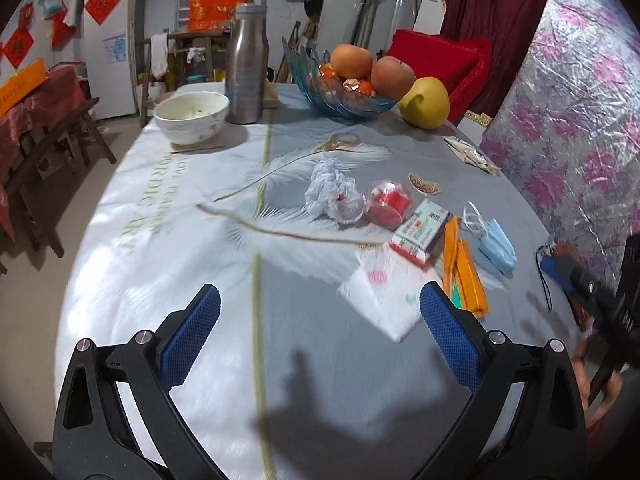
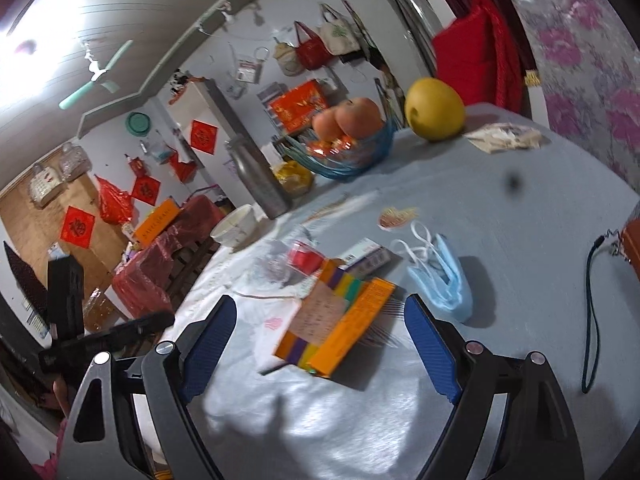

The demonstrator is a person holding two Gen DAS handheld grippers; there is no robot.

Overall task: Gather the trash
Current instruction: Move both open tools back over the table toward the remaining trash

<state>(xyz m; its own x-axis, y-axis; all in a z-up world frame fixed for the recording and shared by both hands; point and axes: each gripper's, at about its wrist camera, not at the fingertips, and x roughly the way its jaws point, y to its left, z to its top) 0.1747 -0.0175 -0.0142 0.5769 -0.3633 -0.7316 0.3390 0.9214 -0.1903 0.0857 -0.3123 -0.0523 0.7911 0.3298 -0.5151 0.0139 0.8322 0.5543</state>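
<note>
Trash lies in a cluster on the grey-white tablecloth (image 1: 168, 264): crumpled white tissue (image 1: 334, 196), a clear cup with red inside (image 1: 388, 202), a small printed box (image 1: 422, 232), an orange pack (image 1: 466, 280), a blue face mask (image 1: 494, 246) and a white napkin (image 1: 380, 300). My left gripper (image 1: 320, 316) stands open above bare cloth, the napkin just ahead of its right finger. My right gripper (image 2: 320, 324) is open too; the orange pack (image 2: 340, 324) lies on the table ahead, framed between its fingers and untouched. The mask (image 2: 440, 280) lies to its right.
At the far side stand a steel bottle (image 1: 246, 68), a white bowl (image 1: 191, 114), a blue glass fruit bowl (image 1: 340, 96) and a yellow fruit (image 1: 426, 102). Flat wrappers (image 2: 504, 136) lie near the yellow fruit. A black cord (image 2: 592, 312) trails at the right edge. A floral cover (image 1: 580, 120) walls the right.
</note>
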